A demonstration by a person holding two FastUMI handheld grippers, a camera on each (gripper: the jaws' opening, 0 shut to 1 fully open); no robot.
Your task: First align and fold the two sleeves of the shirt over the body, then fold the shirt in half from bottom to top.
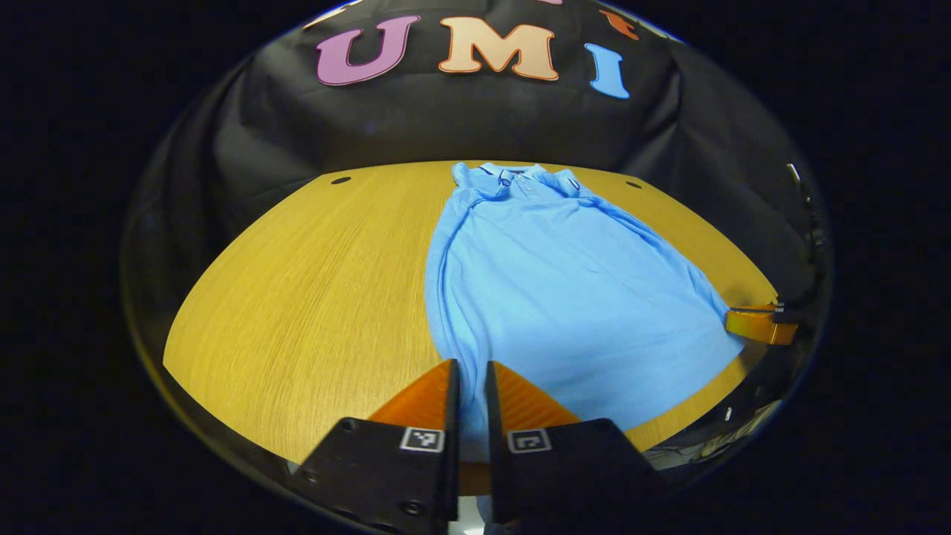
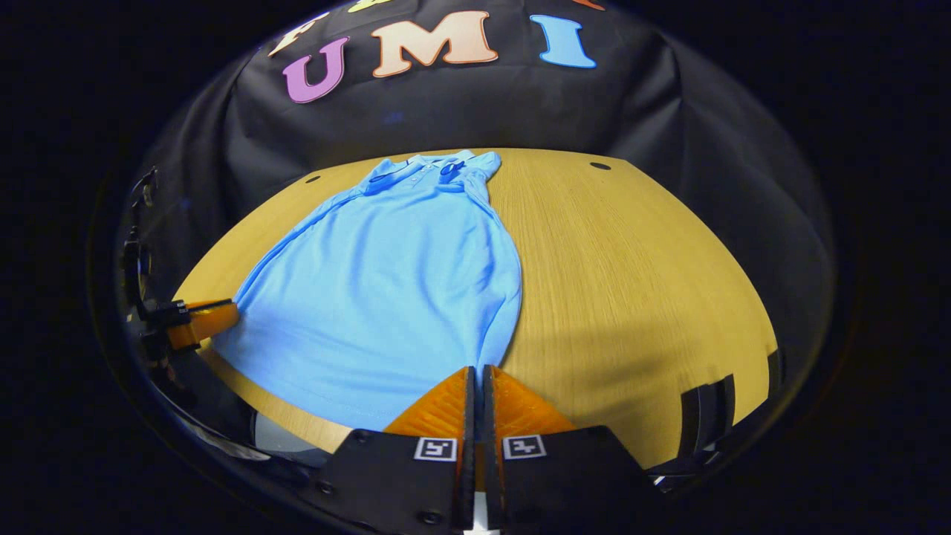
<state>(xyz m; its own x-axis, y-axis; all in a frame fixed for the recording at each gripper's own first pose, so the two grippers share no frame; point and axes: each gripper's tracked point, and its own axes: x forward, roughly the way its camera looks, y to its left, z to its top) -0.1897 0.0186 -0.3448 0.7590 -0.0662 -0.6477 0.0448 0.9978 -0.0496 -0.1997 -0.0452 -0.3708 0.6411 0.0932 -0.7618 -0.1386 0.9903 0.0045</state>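
Observation:
A light blue polo shirt lies flat on the wooden table, collar at the far side and hem toward me. Both sleeves are folded in along its long edges, so the body looks narrow. In the left gripper view my left gripper sits at the hem's near left corner, shut with blue cloth between its fingers. Across the hem, the right gripper meets the other corner. In the right gripper view the shirt ends at my right gripper, shut on the hem's right corner. The left gripper shows farther off.
Bare table stretches on both sides of the shirt. Small dark holes mark the far corners. A dark bracket-like object stands at the table's near right edge. The black cloth wall rises behind the table.

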